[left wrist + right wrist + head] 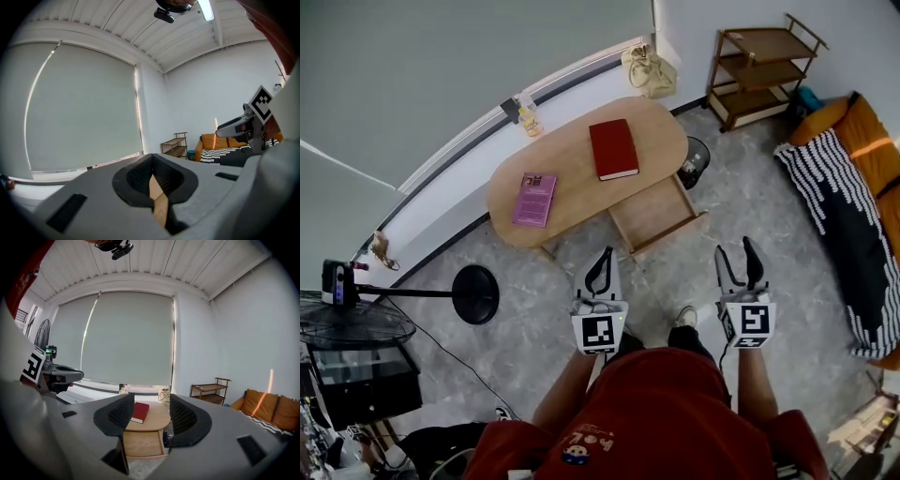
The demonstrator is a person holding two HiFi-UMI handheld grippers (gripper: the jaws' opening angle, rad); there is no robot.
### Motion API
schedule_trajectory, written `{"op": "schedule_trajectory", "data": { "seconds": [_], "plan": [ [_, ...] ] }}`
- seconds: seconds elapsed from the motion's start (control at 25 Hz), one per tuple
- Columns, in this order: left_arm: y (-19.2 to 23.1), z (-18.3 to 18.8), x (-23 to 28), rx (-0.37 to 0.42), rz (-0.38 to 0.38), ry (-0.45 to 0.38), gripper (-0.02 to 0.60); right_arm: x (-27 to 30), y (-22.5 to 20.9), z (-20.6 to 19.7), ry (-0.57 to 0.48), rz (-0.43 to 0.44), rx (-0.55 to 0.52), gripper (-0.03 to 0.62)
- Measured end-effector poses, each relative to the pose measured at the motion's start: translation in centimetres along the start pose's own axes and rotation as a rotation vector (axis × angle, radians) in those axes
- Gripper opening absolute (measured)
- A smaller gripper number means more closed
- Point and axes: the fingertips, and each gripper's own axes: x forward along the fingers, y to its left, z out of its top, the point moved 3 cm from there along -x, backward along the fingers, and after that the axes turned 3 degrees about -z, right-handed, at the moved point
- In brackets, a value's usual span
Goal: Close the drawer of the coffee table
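Observation:
An oval wooden coffee table stands ahead of me with its drawer pulled out toward me. The drawer looks empty. A red book and a purple book lie on the tabletop. My left gripper hovers short of the drawer's left corner, shut with nothing in it. My right gripper is open and empty, to the right of the drawer and apart from it. In the right gripper view the drawer and red book show between the open gripper's pads. The left gripper view shows only a sliver of wood past the shut gripper.
A black bin sits at the table's right end. A wooden shelf stands at the back right, and a sofa with a striped blanket runs along the right. A black stand base and a fan are at the left.

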Motion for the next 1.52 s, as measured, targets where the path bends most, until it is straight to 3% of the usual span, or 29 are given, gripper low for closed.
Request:
{"op": "schedule_trajectory", "data": {
  "seconds": [0.4, 0.68, 0.84, 1.12, 1.32, 1.44, 1.52],
  "plan": [
    [-2.5, -1.3, 0.7, -0.006, -0.026, 0.055, 0.008, 0.2, -0.5, -2.6, 0.056, 0.038, 0.015, 0.218],
    [-3.8, -4.5, 2.2, 0.013, -0.047, 0.099, 0.008, 1.9, -0.4, -6.0, 0.127, 0.096, 0.022, 0.216],
    [-3.8, -8.4, 2.4, -0.054, -0.026, 0.193, 0.008, 3.5, 0.7, -9.3, 0.2, 0.149, 0.034, 0.218],
    [-3.1, -15.8, 2.7, -0.119, 0.043, 0.264, 0.008, 7.1, 4.4, -16.5, 0.262, 0.273, 0.038, 0.218],
    [-4.2, -24.7, 3.2, -0.123, 0.037, 0.332, 0.008, 9.2, 7.1, -24.5, 0.341, 0.354, -0.005, 0.218],
    [-5.0, -30.3, 3.0, -0.104, -0.001, 0.367, 0.008, 10.1, 8.9, -29.3, 0.34, 0.363, 0.032, 0.218],
    [-5.2, -34.2, 2.5, -0.134, 0.015, 0.398, 0.008, 10.6, 9.9, -32.9, 0.361, 0.372, 0.041, 0.218]
  ]
}}
